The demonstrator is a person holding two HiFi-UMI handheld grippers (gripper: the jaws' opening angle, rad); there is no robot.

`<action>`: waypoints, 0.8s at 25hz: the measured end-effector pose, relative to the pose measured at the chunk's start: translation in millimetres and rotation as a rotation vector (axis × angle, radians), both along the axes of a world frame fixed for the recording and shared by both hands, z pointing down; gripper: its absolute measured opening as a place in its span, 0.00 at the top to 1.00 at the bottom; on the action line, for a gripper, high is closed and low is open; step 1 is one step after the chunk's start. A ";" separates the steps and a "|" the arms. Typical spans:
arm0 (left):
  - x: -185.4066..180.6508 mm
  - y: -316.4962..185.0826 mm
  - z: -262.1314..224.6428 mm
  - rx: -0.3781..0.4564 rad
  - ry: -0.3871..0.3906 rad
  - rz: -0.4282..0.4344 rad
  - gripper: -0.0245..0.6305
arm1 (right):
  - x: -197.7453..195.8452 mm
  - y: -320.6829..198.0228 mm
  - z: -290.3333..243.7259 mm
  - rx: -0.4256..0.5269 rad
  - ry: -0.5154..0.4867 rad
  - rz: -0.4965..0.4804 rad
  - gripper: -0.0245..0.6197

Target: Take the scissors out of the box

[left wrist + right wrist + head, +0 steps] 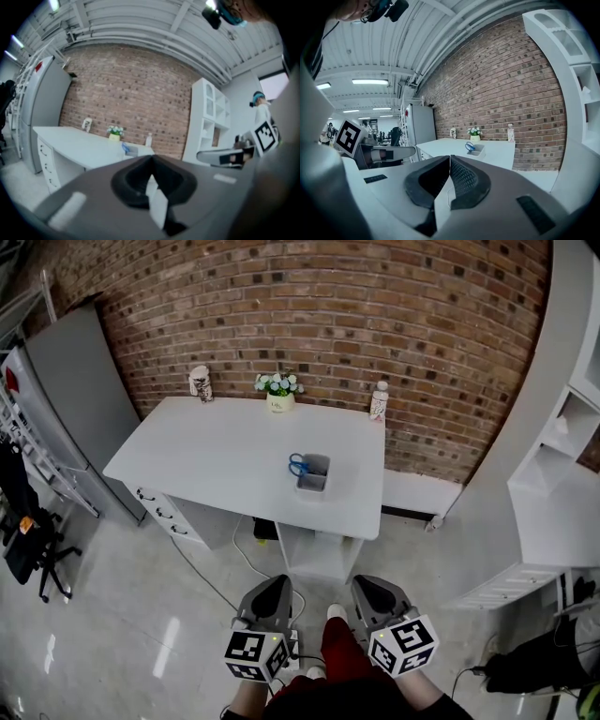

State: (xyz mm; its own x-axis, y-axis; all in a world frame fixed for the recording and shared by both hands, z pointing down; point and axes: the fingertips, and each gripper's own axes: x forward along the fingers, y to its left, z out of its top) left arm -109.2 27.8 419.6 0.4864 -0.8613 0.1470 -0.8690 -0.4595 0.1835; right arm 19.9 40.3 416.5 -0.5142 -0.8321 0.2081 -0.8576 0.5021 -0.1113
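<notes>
Blue-handled scissors (297,464) stand in the small grey box (317,484) on the white bench (206,456); left tongs (271,589) and right tongs (374,589), both pressed together and empty, hang well short of that bench. Seemingly the approach step: next, come closer and part one pair over the handles

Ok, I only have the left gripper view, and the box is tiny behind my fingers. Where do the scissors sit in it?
Observer: In the head view the scissors show blue handles at the left side of the grey box.
Operator: Is the right gripper ready?
Observer: The right gripper has its fingers shut with nothing between them.
Operator: How near the desk are we?
Observer: Both it and the left gripper are over the floor, short of the front edge of the white desk.
</notes>
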 end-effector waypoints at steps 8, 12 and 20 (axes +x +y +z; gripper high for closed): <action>9.4 -51.1 6.7 -0.021 -0.010 -0.003 0.96 | 12.4 -48.1 9.4 -0.016 -0.001 0.009 0.95; 15.2 -80.5 13.7 -0.044 -0.010 -0.010 0.96 | 22.4 -74.8 16.9 -0.038 0.002 0.018 0.95; 15.1 -137.0 25.1 -0.069 -0.012 -0.053 0.96 | 28.4 -128.1 24.8 -0.065 0.001 0.001 0.95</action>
